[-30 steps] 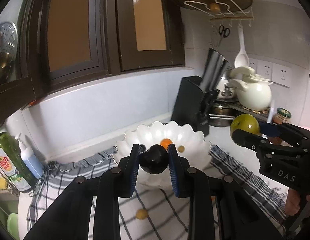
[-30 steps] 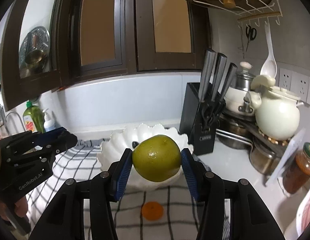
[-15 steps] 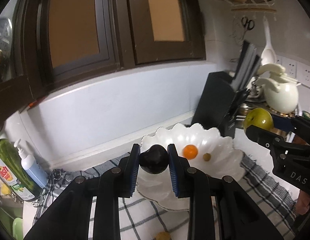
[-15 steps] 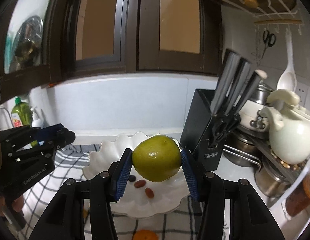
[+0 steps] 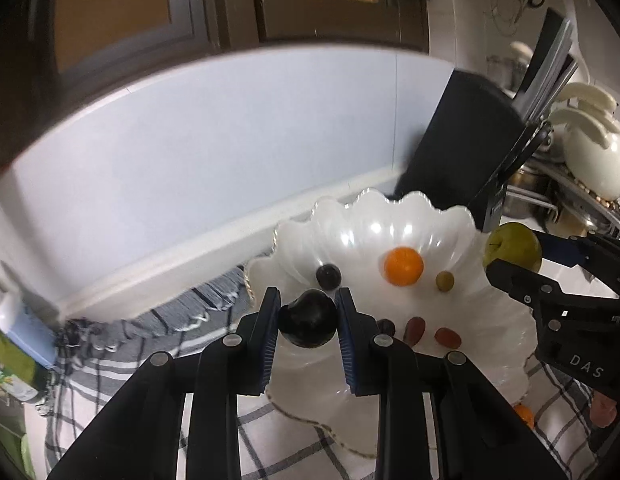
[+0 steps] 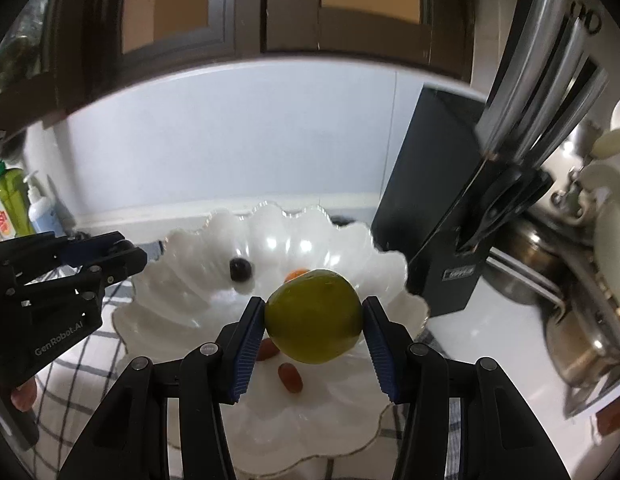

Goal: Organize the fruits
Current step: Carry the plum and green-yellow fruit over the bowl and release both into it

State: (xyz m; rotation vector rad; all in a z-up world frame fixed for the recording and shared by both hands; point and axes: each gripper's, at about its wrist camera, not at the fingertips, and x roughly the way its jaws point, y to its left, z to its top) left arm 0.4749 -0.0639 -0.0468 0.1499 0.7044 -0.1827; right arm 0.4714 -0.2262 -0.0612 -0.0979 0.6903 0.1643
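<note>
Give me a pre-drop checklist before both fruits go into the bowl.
1. Left gripper holds the dark fruit between both pads: ok.
2. Right gripper holds the green fruit squarely: ok.
3. Dark fruit is over the bowl, near its front rim: ok.
4. Green fruit is over the bowl's inside: ok.
5. Landing spots free of the orange and small fruits: cannot tell.
6. Grippers apart from each other: ok.

Black knife block (image 6: pixel 438 216) stands right of centre, cream teapot (image 5: pixel 590 152) far right, green soap bottle (image 6: pixel 8 204) at left edge.
</note>
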